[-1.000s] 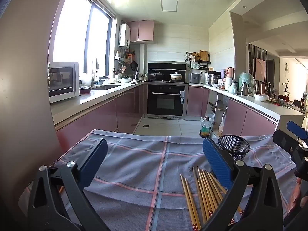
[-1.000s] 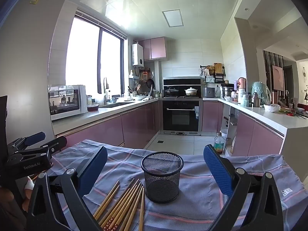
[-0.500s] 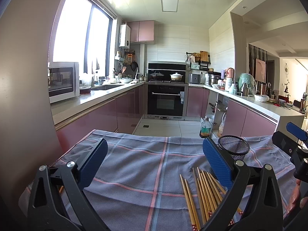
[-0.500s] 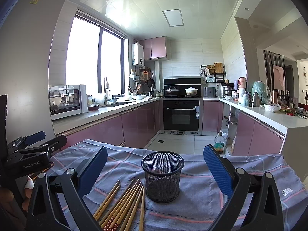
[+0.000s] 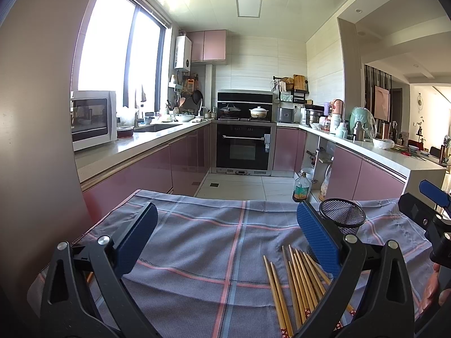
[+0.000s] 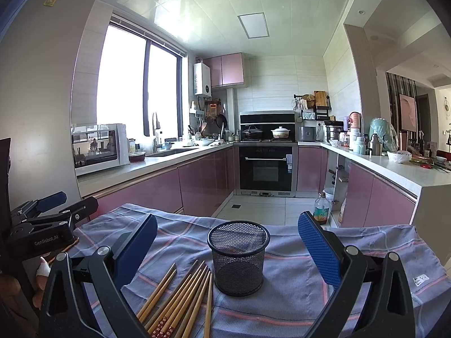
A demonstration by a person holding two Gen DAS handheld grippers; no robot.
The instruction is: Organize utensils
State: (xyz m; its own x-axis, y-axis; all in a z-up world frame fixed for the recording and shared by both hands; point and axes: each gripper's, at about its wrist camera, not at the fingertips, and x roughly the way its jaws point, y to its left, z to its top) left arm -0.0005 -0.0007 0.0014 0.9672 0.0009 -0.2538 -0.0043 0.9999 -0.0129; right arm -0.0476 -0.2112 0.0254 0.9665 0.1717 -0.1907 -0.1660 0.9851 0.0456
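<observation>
Several wooden chopsticks (image 6: 180, 298) lie in a loose fan on the plaid cloth, just left of an upright black mesh cup (image 6: 238, 256). The cup looks empty. My right gripper (image 6: 225, 245) is open, with the cup standing between its blue pads, a little ahead. In the left wrist view the chopsticks (image 5: 296, 284) lie at lower right, partly under the right pad, and the mesh cup (image 5: 342, 217) shows behind it. My left gripper (image 5: 225, 233) is open over bare cloth, nothing between its fingers. Each gripper shows at the edge of the other's view.
The grey-blue cloth (image 5: 214, 242) with pink stripes covers the table; its far edge drops to the kitchen floor. A bottle (image 6: 321, 209) stands on the floor beyond. Pink cabinets line both sides, an oven (image 6: 266, 169) at the back. A hand (image 6: 42, 276) holds the left gripper.
</observation>
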